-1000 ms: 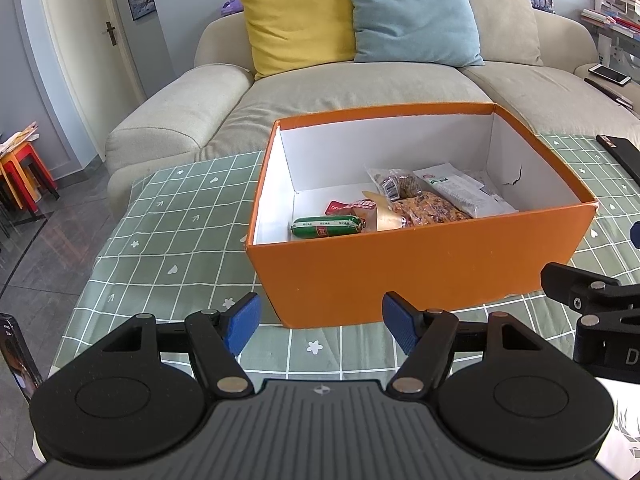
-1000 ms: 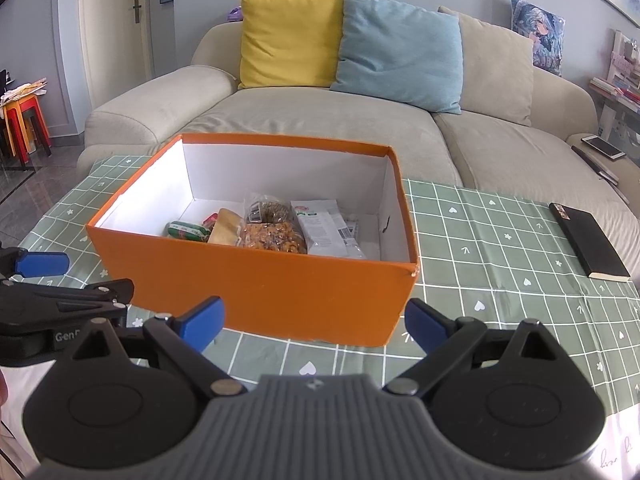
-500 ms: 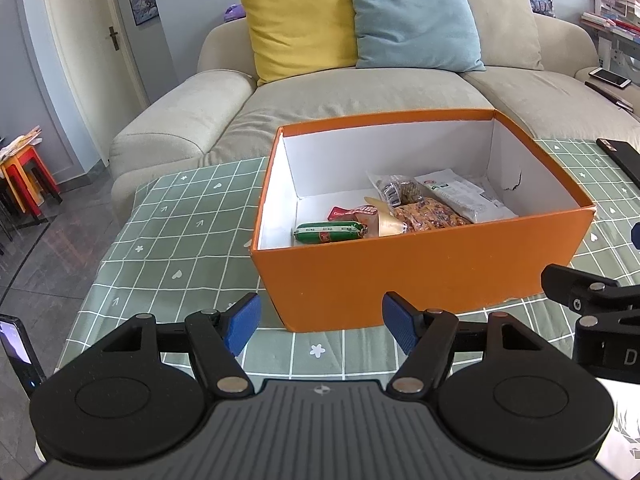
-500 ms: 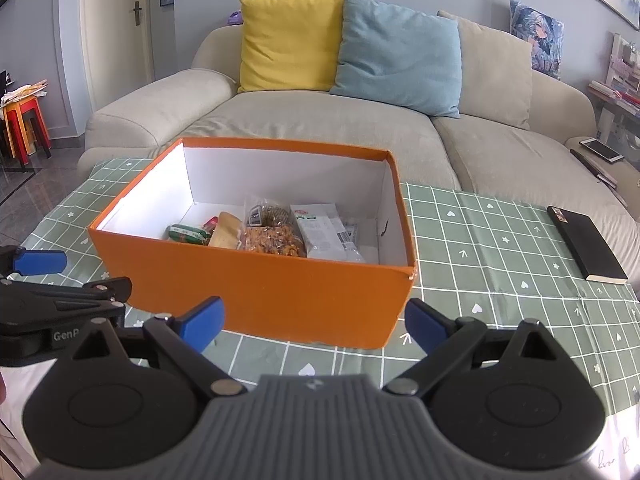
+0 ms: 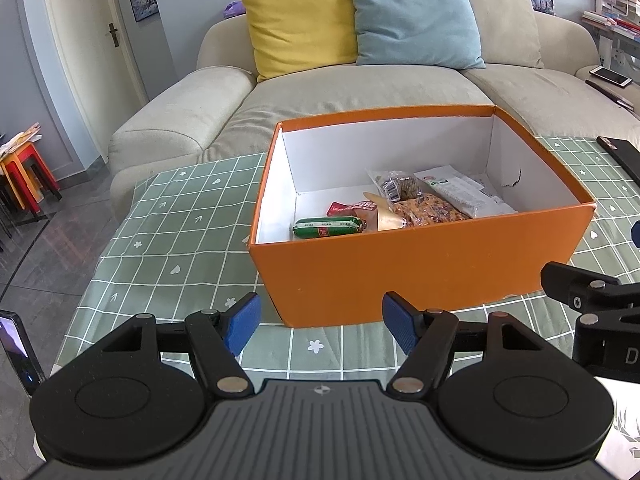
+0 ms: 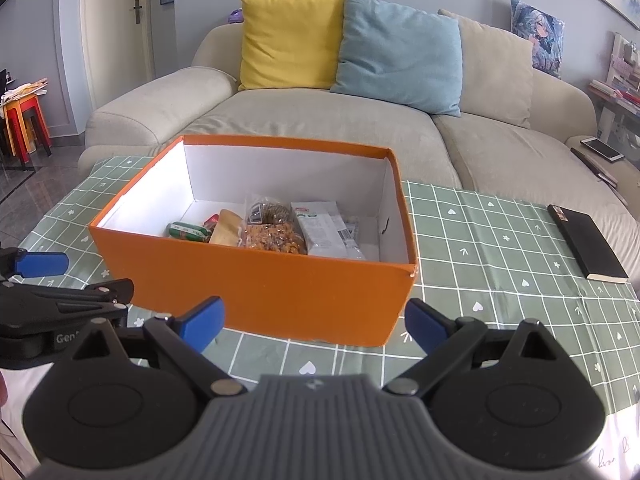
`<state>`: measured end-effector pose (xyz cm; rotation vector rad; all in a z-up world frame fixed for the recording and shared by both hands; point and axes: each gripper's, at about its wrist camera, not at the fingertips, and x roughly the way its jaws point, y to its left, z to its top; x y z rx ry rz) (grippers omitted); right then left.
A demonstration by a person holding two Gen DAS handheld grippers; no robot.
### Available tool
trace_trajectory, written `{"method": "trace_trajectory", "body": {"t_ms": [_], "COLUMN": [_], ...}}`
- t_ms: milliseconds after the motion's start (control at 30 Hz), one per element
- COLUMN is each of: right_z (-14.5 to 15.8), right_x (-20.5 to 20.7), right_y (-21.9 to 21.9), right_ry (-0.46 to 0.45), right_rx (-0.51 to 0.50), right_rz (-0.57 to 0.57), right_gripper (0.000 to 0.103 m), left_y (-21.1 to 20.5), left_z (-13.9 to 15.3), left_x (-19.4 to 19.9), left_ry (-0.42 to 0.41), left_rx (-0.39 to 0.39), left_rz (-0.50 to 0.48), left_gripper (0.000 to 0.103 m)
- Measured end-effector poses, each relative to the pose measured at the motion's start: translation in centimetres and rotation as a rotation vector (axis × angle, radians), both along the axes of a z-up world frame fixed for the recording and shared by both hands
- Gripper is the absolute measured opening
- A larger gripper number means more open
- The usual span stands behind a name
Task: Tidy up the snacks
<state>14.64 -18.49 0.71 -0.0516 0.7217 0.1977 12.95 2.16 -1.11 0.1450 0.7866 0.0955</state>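
Note:
An orange box [image 5: 416, 268] with white inner walls stands on the green checked tablecloth; it also shows in the right wrist view [image 6: 256, 284]. Inside lie several snacks: a green sausage [image 5: 328, 227], a red packet [image 5: 352, 208], a bag of nuts [image 5: 430, 210] and a white packet [image 5: 456, 190]. The same snacks show in the right wrist view, with the sausage [image 6: 188, 231] at the left. My left gripper [image 5: 320, 328] is open and empty in front of the box. My right gripper [image 6: 314, 326] is open and empty, also in front of it.
A black notebook [image 6: 586, 242] lies on the tablecloth [image 6: 500, 240] right of the box. A beige sofa [image 5: 400, 92] with a yellow and a blue cushion stands behind the table. A phone [image 5: 18, 346] shows at the left edge. Red and orange stools [image 5: 24, 176] stand far left.
Both grippers have drawn back and risen a little from the box, so it looks smaller and more of its inside shows. Both stay open and empty.

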Motion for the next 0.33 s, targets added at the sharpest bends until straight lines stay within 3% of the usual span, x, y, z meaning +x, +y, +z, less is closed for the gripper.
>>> {"method": "trace_trajectory", "body": {"t_ms": [333], "right_z": [0.0], "right_x": [0.0], "right_y": [0.07], "right_ry": [0.0], "right_rx": [0.0], "right_rz": [-0.002], "right_gripper": [0.094], "left_y": [-0.04], "left_z": [0.07], "left_x": [-0.19], "left_ry": [-0.001], "left_rx": [-0.004], "left_rz": [0.0], "left_gripper": [0.082]}}
